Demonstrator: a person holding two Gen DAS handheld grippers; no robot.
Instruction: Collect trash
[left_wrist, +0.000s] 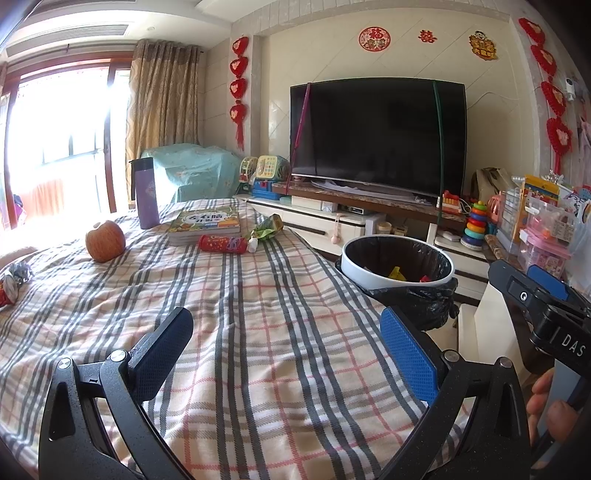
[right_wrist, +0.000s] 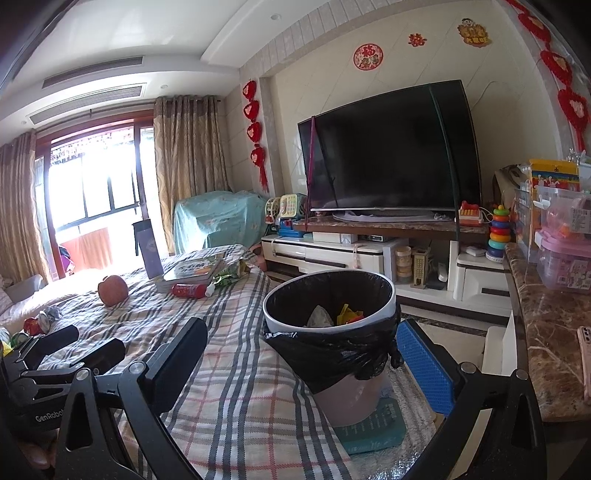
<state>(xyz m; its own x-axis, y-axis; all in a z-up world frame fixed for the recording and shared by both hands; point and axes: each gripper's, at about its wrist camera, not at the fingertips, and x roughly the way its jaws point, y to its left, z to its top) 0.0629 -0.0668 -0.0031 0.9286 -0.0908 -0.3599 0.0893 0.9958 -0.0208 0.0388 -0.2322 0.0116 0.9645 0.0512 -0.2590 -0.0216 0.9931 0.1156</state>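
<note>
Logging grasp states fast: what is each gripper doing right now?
Left gripper: open, holding nothing.
Right gripper: open, holding nothing.

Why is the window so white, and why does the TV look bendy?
Left wrist view: sunlight overexposes the window, washing out detail, with glare reaching the apple. Right wrist view: the fisheye lens bows the TV and walls; the window glares less.
</note>
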